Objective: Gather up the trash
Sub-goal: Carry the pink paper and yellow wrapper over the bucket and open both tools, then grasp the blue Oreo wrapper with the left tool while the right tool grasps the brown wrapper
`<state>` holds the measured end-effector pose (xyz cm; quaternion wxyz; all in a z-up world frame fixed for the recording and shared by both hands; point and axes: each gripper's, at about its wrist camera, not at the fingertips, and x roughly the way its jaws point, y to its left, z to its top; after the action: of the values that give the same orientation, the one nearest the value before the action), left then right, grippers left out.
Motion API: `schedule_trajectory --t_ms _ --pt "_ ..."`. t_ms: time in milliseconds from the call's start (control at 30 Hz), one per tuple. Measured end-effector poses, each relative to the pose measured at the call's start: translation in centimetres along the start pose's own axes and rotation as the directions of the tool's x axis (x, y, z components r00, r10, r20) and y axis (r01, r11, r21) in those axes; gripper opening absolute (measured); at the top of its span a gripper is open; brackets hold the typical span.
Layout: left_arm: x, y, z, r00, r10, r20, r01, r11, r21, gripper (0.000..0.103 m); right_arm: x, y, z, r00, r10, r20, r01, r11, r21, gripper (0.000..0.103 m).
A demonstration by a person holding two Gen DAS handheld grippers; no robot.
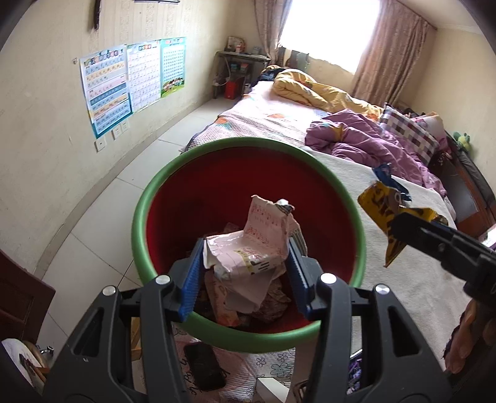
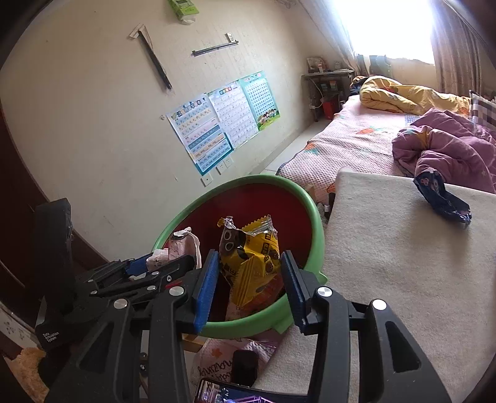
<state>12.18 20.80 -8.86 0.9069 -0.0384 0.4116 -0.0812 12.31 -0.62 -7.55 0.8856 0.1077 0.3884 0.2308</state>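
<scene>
Now both grippers are up over the bin [image 1: 141, 223], a round tub with a green rim and red inside, and each one is carrying something. The left gripper [image 1: 246, 260] has its blue pads closed on a crumpled pink-and-white paper wrapper [image 1: 263, 241], squeezed from both sides and hanging right above the bin's open mouth. Under it, more crumpled trash [image 1: 272, 307] is piled at the bottom of the tub. In the right wrist view, the right gripper [image 2: 248, 279] holds a yellow snack packet [image 2: 248, 257] with dark print between its blue pads, jaws at a middling width with the packet filling the gap, and it too sits above the bin's near rim. From the left wrist view that same packet appears off to the right of the bin, past its rim, over the cream mat [image 1: 403, 279] on the bed [image 1: 263, 114]. One more piece waits: a dark blue patterned wrapper [image 2: 443, 198] lies on the cream mat near its far edge, well apart from both grippers. A purple quilt [image 2: 449, 148] is bunched on the bed just beyond it, and a yellow quilt [image 2: 403, 93] is heaped further up towards the window [image 2: 387, 24]. Posters [image 2: 223, 117] hang on the wall behind the bin.
</scene>
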Motion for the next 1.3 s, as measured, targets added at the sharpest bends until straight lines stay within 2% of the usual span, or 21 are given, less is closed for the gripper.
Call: schedule_trajectory --t_ms 33,67,100,300,367,433,533,700,800,867,933,1033,1100,1133,1233,1300 --pt "0.1 0.2 0.1 1.000 0.009 -0.002 -0.009 1.000 -0.005 0.051 0.2 0.0 0.2 1.000 -0.002 0.003 0.002 1.000 0.001 0.048" --pt "0.2 0.3 0.1 1.000 0.018 -0.003 -0.018 1.000 -0.010 0.057 0.2 0.0 0.4 1.000 -0.001 0.008 0.000 1.000 0.007 0.059" --pt "0.2 0.4 0.1 1.000 0.024 0.002 -0.024 1.000 -0.017 0.064 0.1 -0.1 0.5 1.000 0.003 0.015 -0.004 1.000 0.015 0.061" --pt "0.1 0.8 -0.1 0.999 0.039 0.010 -0.039 0.998 -0.044 0.066 -1.8 -1.6 0.1 0.998 -0.016 0.056 0.015 1.000 0.015 0.061" --pt "-0.1 0.6 -0.1 0.999 0.038 0.019 -0.037 0.998 -0.050 0.066 -3.0 -3.3 -0.4 0.995 -0.070 0.073 0.068 0.997 0.027 0.066" --pt "-0.3 0.2 0.1 0.999 0.037 0.032 -0.036 0.998 -0.054 0.066 -4.0 -6.1 -1.3 0.984 -0.161 0.073 0.157 0.986 0.053 0.066" --pt "-0.5 -0.9 0.3 0.998 0.031 0.047 -0.029 0.998 -0.056 0.066 -6.0 -12.2 -2.9 0.946 -0.319 0.056 0.308 0.939 0.153 0.066" --pt "-0.8 -4.5 0.8 0.998 0.001 0.070 0.001 1.000 -0.030 0.066 -10.2 -22.7 -4.0 0.847 -0.532 0.022 0.496 0.803 0.330 0.068" --pt "-0.6 -7.5 0.8 0.998 -0.027 0.062 0.027 1.000 -0.001 0.067 -11.7 -27.4 -3.9 0.833 -0.553 0.006 0.500 0.759 0.417 0.069" --pt "-0.3 -9.8 0.6 0.997 -0.052 0.052 0.051 0.999 0.012 0.067 -11.5 -29.7 -3.7 0.838 -0.545 -0.020 0.498 0.750 0.434 0.072" --pt "-0.1 -11.9 0.6 0.996 -0.085 0.039 0.084 0.996 0.016 0.067 -10.7 -31.2 -3.6 0.858 -0.512 -0.046 0.479 0.765 0.430 0.072" --pt "0.3 -15.2 0.8 0.992 -0.123 0.031 0.122 0.992 0.036 0.070 -9.1 -32.2 -3.3 0.871 -0.483 -0.084 0.474 0.784 0.402 0.072" --pt "0.9 -17.3 0.9 0.990 -0.141 0.025 0.140 0.989 0.042 0.071 -8.0 -33.0 -3.4 0.888 -0.446 -0.108 0.450 0.798 0.400 0.072" --pt "1.2 -18.2 1.0 0.989 -0.147 0.021 0.146 0.988 0.045 0.071 -8.1 -32.9 -3.5 0.890 -0.447 -0.088 0.445 0.811 0.380 0.069" --pt "2.7 -20.9 1.5 0.986 -0.169 -0.006 0.169 0.984 0.053 0.071 -8.5 -33.1 -3.4 0.918 -0.393 -0.061 0.389 0.858 0.335 0.067" --pt "4.0 -22.9 1.8 0.984 -0.178 -0.025 0.179 0.982 0.061 0.071 -9.6 -32.7 -3.8 0.927 -0.373 -0.036 0.365 0.876 0.316 0.067"
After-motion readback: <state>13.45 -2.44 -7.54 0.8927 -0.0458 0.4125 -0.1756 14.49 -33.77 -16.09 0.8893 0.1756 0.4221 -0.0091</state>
